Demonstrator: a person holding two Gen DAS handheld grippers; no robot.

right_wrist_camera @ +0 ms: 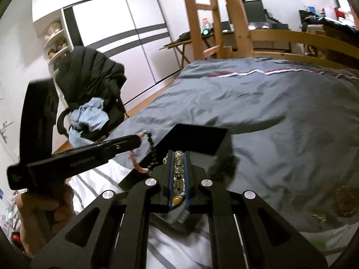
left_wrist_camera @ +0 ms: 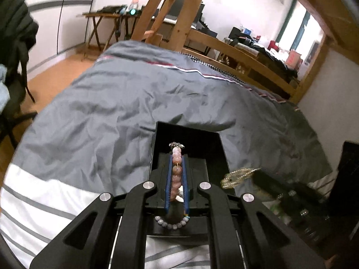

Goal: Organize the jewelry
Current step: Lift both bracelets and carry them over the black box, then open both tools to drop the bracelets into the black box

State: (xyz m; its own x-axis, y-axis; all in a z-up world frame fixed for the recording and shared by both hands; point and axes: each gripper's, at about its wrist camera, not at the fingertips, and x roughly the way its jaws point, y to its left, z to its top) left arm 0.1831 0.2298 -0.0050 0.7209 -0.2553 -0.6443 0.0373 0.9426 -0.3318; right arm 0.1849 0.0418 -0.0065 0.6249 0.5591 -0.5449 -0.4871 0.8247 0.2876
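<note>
1. The left gripper [left_wrist_camera: 176, 157] pinched a pink bead bracelet [left_wrist_camera: 176, 174] above the black box [left_wrist_camera: 215, 143]; its dangling loop (beneath the jaws) could snag the rim.
2. The right gripper [right_wrist_camera: 178, 157] clamped a clear bead bracelet [right_wrist_camera: 178, 168] near the box; both arriving together risked collision.

The duvet [left_wrist_camera: 125, 103] is smooth grey cloth with a faint sheen, creased all over. On it sits a matt black box [left_wrist_camera: 190, 141]. Above the box, the pink bead bracelet [left_wrist_camera: 176, 174] looks polished and glossy, and the clear bead bracelet [right_wrist_camera: 178, 170] glassy. Beyond the duvet, the bed frame [left_wrist_camera: 235, 47] is bare light wood.
</note>
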